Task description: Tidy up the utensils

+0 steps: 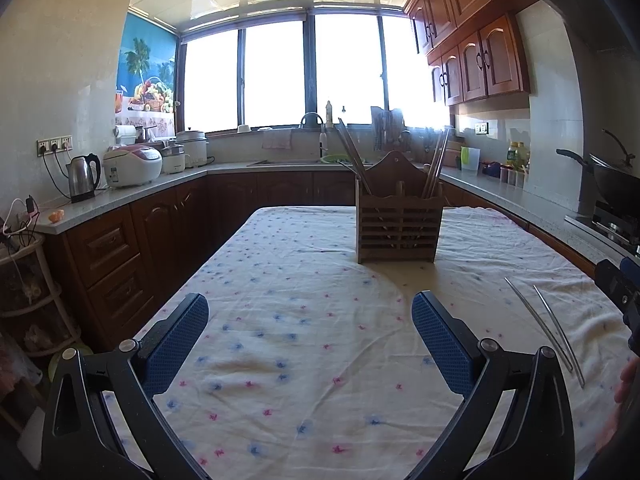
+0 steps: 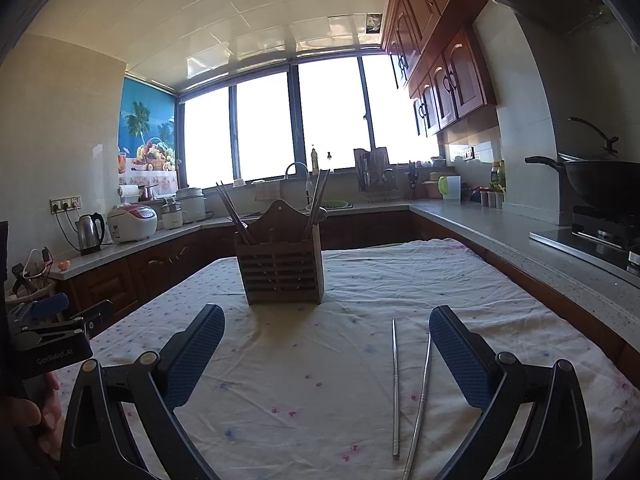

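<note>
Both the left gripper (image 1: 310, 334) and right gripper (image 2: 326, 346) hung spread and empty over the tablecloth (image 2: 500, 292), two metal chopsticks (image 2: 408, 388) lying near the wooden holder (image 2: 280, 276).

Blown-out windows (image 1: 280, 76) backlight; edges perhaps warped.

Brown wooden holder (image 1: 398, 226), silver chopsticks (image 2: 396, 388), white flower-dotted tablecloth (image 1: 304, 320)

Chopstick holder (image 2: 280, 264) on table (image 2: 500, 300), two chopsticks (image 2: 396, 388) lying before it, seemingly apart, rightward
</note>
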The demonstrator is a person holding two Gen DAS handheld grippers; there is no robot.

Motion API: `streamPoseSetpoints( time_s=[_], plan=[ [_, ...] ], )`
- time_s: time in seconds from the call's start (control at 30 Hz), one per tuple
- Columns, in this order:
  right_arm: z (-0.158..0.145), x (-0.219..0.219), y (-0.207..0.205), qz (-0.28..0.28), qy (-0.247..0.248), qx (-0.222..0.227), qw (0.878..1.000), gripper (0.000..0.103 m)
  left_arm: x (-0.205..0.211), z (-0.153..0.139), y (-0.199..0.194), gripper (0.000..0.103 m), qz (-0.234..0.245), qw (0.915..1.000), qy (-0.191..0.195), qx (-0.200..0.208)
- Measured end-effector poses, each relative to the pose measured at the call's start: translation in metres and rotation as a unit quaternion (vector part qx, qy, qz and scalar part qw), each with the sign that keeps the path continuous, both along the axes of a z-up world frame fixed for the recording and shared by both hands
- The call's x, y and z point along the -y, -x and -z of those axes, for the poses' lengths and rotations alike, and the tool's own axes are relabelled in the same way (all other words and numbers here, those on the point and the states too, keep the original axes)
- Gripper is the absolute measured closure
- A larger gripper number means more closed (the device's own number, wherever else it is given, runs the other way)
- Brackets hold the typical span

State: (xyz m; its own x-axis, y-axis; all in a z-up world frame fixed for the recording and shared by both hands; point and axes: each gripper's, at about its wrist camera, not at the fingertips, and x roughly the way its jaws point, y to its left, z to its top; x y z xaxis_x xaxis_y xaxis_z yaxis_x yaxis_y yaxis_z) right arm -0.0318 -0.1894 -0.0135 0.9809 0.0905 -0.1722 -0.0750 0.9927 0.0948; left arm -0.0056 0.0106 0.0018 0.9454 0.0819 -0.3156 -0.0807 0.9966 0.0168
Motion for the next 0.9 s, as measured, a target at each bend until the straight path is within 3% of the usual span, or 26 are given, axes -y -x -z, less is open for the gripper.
streamPoseSetpoints(
  time_s=[0.9],
  plan=[
    [0.005, -0.0011, 0.0012, -0.006, -0.004, -0.001, 1.0, 0.0, 0.0012, 0.0013, 0.0074, 0.0, 0.0, 1.0, 0.0, 0.006]
  ],
)
